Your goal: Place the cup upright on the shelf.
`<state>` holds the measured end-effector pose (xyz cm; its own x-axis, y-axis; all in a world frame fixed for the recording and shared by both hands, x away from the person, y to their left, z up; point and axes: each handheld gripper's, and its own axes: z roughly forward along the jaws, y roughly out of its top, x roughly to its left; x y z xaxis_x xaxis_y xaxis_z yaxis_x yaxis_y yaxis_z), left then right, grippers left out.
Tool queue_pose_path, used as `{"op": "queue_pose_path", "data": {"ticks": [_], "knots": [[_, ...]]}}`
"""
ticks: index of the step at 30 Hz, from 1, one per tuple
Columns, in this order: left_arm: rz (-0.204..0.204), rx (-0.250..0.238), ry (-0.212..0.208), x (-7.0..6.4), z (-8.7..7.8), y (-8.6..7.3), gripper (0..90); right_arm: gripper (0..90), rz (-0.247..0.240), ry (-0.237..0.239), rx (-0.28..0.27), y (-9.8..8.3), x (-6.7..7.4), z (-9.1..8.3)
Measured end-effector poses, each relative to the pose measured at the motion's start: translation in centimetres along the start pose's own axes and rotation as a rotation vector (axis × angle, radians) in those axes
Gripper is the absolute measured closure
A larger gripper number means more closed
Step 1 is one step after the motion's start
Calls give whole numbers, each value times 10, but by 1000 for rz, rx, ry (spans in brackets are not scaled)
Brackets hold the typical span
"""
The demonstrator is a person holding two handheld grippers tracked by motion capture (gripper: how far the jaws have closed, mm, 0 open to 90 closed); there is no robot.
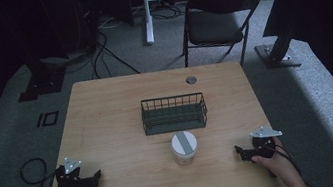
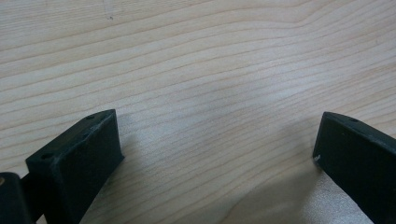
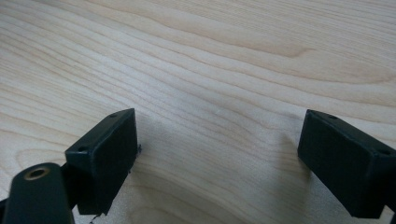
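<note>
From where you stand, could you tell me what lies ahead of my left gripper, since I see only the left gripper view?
Observer: A white jar with a grey-striped lid stands mid-table, between the left gripper and the right gripper.
Operator: Is anything behind it?
Observer: A dark wire basket, just beyond the jar.
Operator: And the right gripper?
Observer: It is open over bare wooden table.

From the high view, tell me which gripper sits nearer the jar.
The right gripper looks a little nearer to the jar, though the margin is small. It rests at the table's front right edge; the left gripper rests at the front left.
</note>
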<state>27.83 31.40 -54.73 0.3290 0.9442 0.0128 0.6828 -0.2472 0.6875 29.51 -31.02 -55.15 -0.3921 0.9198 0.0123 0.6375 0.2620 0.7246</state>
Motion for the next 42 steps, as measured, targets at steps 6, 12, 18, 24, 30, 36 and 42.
{"op": "queue_pose_path", "data": {"ticks": [6, 12, 18, 24, 30, 36, 42], "knots": [[-3, 0, 3, 0, 0, 0, 12, 116, -1, 0, 0, 0, 0, 0], [-3, -1, 2, 0, 0, 0, 12, 113, 1, -1, 1, 0, 0, 0], [-2, 0, 2, 0, 0, 0, 12, 113, 1, -1, 0, 0, 0, 0], [-3, 0, 2, 0, 0, 0, 12, 112, 1, -3, 0, 0, 0, 0], [-3, 0, 2, 0, 0, 0, 12, 112, 2, -8, -1, 0, 2, 0], [-3, 0, 2, 0, 0, 0, 12, 113, -14, 10, -12, 1, 5, 0], [-3, 0, 2, 0, 0, 0, 12, 113, -12, 14, -23, 5, 7, -3]]}}
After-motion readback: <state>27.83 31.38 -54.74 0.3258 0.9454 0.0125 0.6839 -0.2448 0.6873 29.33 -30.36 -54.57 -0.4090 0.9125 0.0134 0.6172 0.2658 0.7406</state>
